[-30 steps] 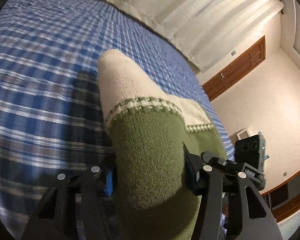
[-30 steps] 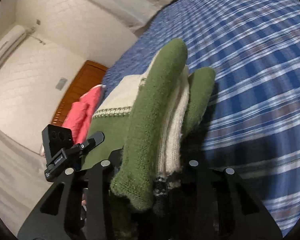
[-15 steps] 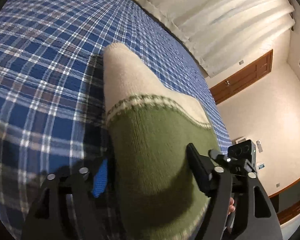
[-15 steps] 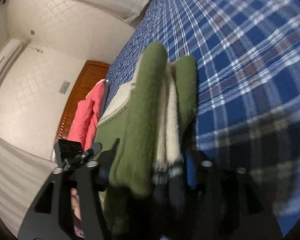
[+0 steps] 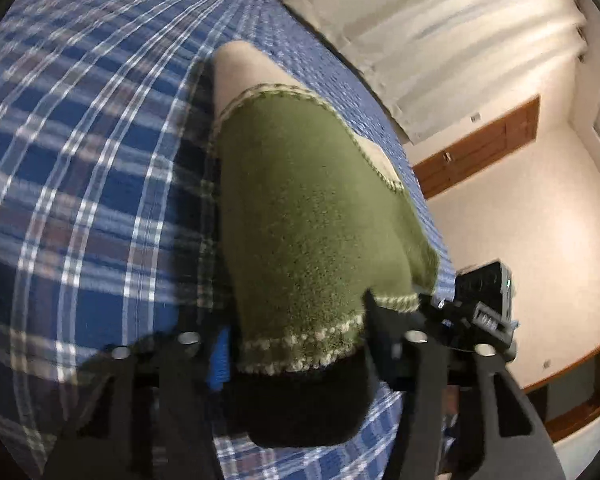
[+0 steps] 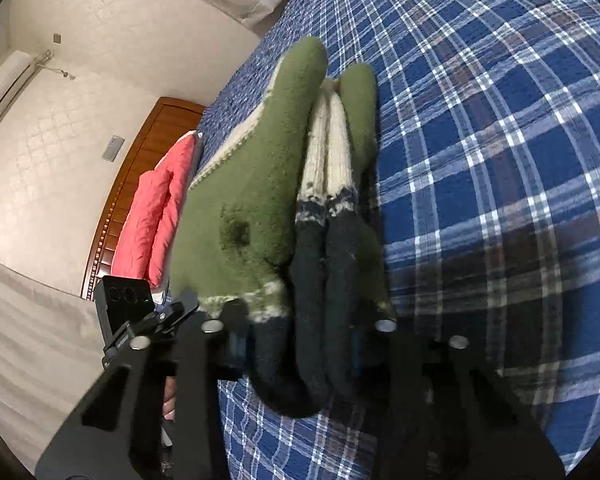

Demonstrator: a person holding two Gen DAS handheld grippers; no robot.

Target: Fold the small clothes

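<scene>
A small knitted sweater (image 5: 300,216), green with cream and dark navy bands, lies folded on the blue plaid bed cover (image 5: 80,160). My left gripper (image 5: 296,344) is shut on its navy hem end. In the right wrist view the same sweater (image 6: 252,200) shows as stacked layers, and my right gripper (image 6: 300,328) is shut on the bundled navy cuffs and hem. Both grippers hold the sweater just above the bed. The other gripper's camera shows in each view (image 5: 484,296) (image 6: 124,296).
A pink garment (image 6: 156,208) lies on the bed near the wooden headboard (image 6: 140,148). Plaid bed cover (image 6: 500,160) spreads to the right. Curtains (image 5: 440,32) and a wooden door (image 5: 480,148) stand beyond the bed's far edge.
Both grippers have pulled the sweater toward me and lowered it. The navy hem and cuffs now show in front of the fingers.
</scene>
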